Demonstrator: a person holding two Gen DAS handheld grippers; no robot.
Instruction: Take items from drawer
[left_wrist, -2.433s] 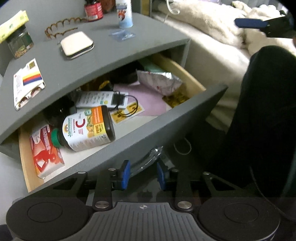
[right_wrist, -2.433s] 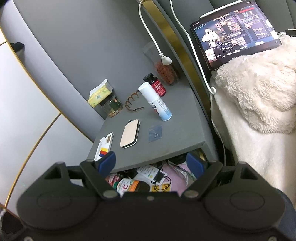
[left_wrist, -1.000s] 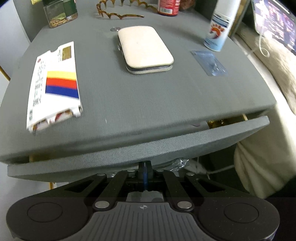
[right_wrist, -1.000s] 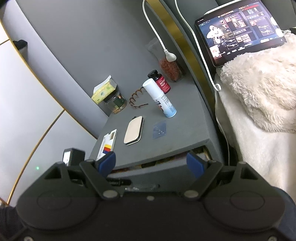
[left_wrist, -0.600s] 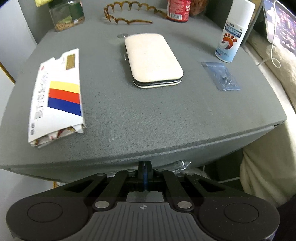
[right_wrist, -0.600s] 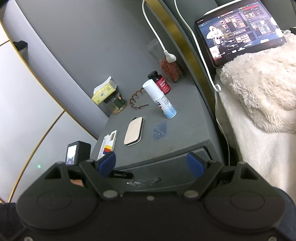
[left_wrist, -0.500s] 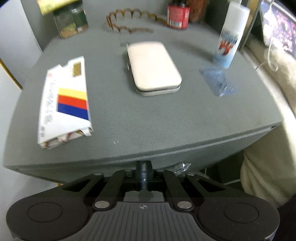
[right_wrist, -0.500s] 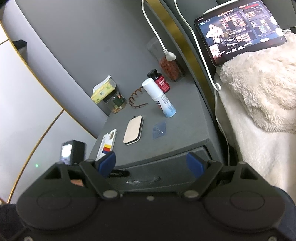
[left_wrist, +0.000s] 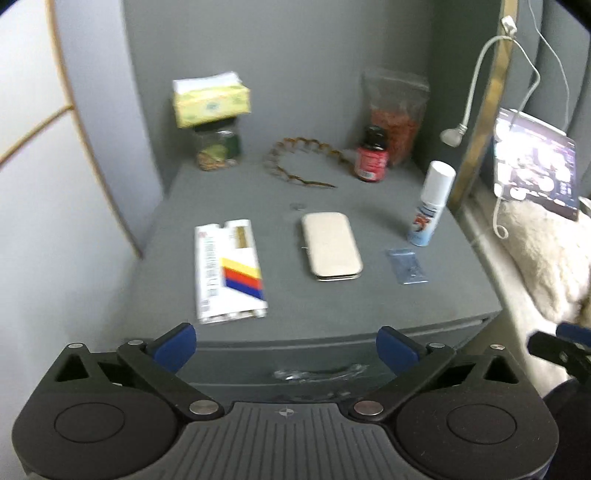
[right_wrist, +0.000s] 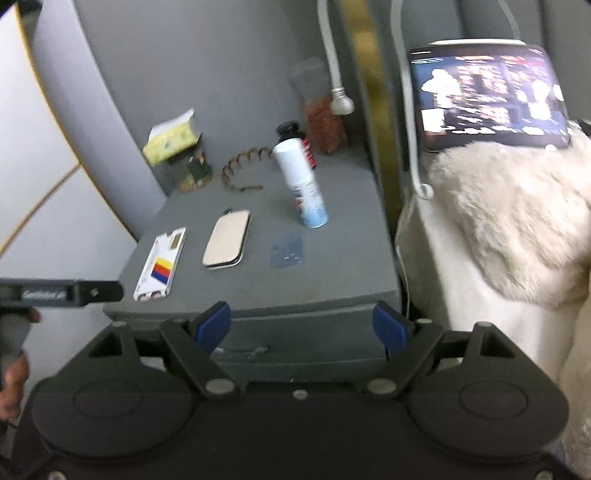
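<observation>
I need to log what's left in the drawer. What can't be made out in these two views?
- Drawer contents: both views, hidden behind its shut front.
- Spray can label: blurred in both.
- Red bottle: right wrist view, mostly behind the can.
- Tablet screen: blurred.

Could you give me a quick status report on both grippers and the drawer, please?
Left gripper jaws opening, nothing between them. Right gripper open, empty. Drawer shut, handle free. Nothing blocking the drawer front.
</observation>
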